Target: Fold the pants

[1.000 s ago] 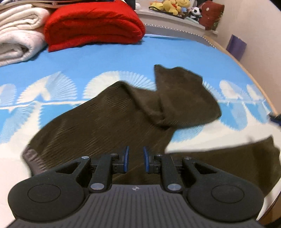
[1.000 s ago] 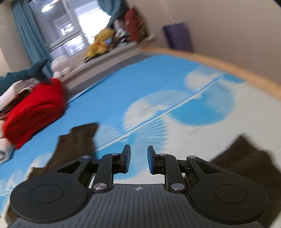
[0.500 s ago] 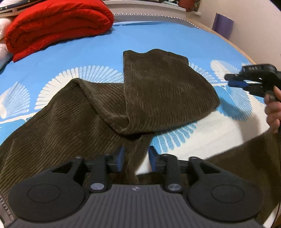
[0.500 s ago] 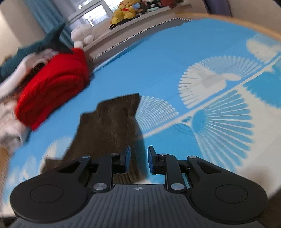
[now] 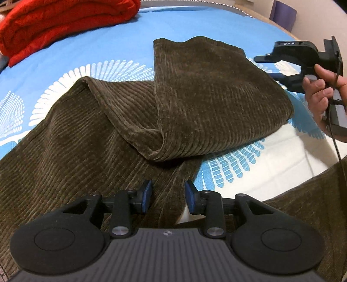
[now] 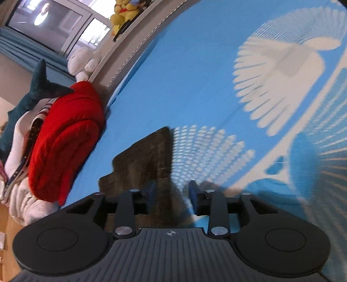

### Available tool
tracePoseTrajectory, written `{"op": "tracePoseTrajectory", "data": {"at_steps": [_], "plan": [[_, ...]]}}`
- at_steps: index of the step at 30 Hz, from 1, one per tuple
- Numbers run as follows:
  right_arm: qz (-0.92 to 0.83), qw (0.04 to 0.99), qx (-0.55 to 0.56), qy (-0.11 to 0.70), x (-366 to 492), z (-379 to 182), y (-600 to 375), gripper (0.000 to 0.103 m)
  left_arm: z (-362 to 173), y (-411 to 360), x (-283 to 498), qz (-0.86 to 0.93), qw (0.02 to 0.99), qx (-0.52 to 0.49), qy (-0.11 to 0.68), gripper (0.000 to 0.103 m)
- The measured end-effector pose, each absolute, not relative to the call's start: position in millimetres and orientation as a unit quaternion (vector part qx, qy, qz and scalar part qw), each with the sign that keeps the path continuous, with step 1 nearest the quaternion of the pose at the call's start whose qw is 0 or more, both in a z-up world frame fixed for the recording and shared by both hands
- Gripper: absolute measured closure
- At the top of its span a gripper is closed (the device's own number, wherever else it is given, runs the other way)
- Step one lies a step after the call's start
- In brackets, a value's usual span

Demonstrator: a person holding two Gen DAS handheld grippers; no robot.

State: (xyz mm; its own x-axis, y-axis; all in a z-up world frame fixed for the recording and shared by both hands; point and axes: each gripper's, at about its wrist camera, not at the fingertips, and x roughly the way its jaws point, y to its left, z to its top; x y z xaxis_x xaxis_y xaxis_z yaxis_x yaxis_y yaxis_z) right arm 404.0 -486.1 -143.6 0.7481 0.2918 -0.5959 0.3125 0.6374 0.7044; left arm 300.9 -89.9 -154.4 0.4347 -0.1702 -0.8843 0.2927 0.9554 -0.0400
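Dark olive corduroy pants (image 5: 121, 130) lie crumpled on the blue bed, one leg (image 5: 216, 104) folded back across the other; the second leg end (image 5: 308, 208) lies at lower right. My left gripper (image 5: 168, 196) is open, low over the pants near the crotch, holding nothing. My right gripper (image 5: 271, 67) is seen in the left wrist view at the folded leg's far right edge, held in a hand, jaws apart. In the right wrist view the right gripper (image 6: 172, 196) is open, tilted, over the leg's hem (image 6: 149, 156).
A folded red blanket (image 5: 65, 23) lies at the bed's far left, also seen in the right wrist view (image 6: 65, 138) beside white bedding (image 6: 28, 206) and plush toys (image 6: 123, 15). The blue sheet (image 5: 249, 173) has white fan prints. The bed's wooden edge (image 5: 288, 32) runs at right.
Both grippers opened wider. The left gripper came lower and closer over the pants. The right gripper swung left and tilted, reaching the folded leg's edge.
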Motion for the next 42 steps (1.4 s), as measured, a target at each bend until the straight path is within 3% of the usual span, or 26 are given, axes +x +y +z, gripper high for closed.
{"op": "tracePoseTrajectory", "data": {"at_steps": [4,6,7,10,14,18,22,25,28,32,34,35,36,42], "plan": [[0.015,0.839,0.394,0.376,419.3,-145.7,-464.0,0.060,-157.1,-88.9,307.0,-0.138,0.842,0.055,0.519,0.077],[0.019,0.842,0.380,0.383,423.8,-143.3,-456.1,0.070,-157.7,-88.8,309.0,-0.138,0.841,0.054,0.521,0.083],[0.022,0.844,0.374,0.384,425.0,-140.9,-453.6,0.087,-157.7,-89.2,308.9,-0.136,0.841,0.056,0.521,0.085],[0.024,0.859,0.358,0.365,422.2,-120.6,-452.2,0.090,-156.0,-87.7,310.7,-0.133,0.840,0.053,0.524,0.094],[-0.023,0.880,0.374,0.292,399.7,-70.0,-470.4,0.092,-148.4,-83.0,310.8,-0.127,0.839,0.063,0.525,0.096],[-0.264,0.866,0.384,0.182,328.3,-19.2,-514.7,0.092,-144.0,-77.1,310.1,-0.133,0.827,0.076,0.542,0.096],[-0.375,0.815,0.364,0.250,281.8,-47.9,-559.4,0.091,-138.7,-80.2,301.1,-0.183,0.803,0.095,0.558,0.096],[-0.342,0.778,0.412,0.328,264.1,-94.4,-592.7,0.084,-136.0,-83.2,293.2,-0.214,0.790,0.124,0.561,0.095],[-0.339,0.767,0.451,0.305,240.2,-110.8,-613.7,0.084,-131.5,-80.5,288.9,-0.236,0.782,0.128,0.563,0.095],[-0.293,0.786,0.456,0.298,238.7,-111.5,-623.5,0.075,-126.5,-75.8,286.2,-0.261,0.777,0.127,0.559,0.095],[-0.287,0.792,0.448,0.299,242.2,-113.2,-624.0,0.075,-126.3,-73.2,285.2,-0.265,0.777,0.128,0.556,0.095],[-0.290,0.796,0.439,0.300,243.7,-112.9,-624.6,0.087,-127.4,-73.3,284.2,-0.268,0.778,0.132,0.553,0.095],[-0.299,0.798,0.428,0.302,243.4,-110.6,-623.9,0.091,-128.3,-75.1,283.0,-0.270,0.779,0.135,0.550,0.095],[-0.403,0.765,0.397,0.306,220.0,-91.4,-613.4,0.092,-124.9,-73.1,277.0,-0.298,0.770,0.137,0.547,0.092]]}}
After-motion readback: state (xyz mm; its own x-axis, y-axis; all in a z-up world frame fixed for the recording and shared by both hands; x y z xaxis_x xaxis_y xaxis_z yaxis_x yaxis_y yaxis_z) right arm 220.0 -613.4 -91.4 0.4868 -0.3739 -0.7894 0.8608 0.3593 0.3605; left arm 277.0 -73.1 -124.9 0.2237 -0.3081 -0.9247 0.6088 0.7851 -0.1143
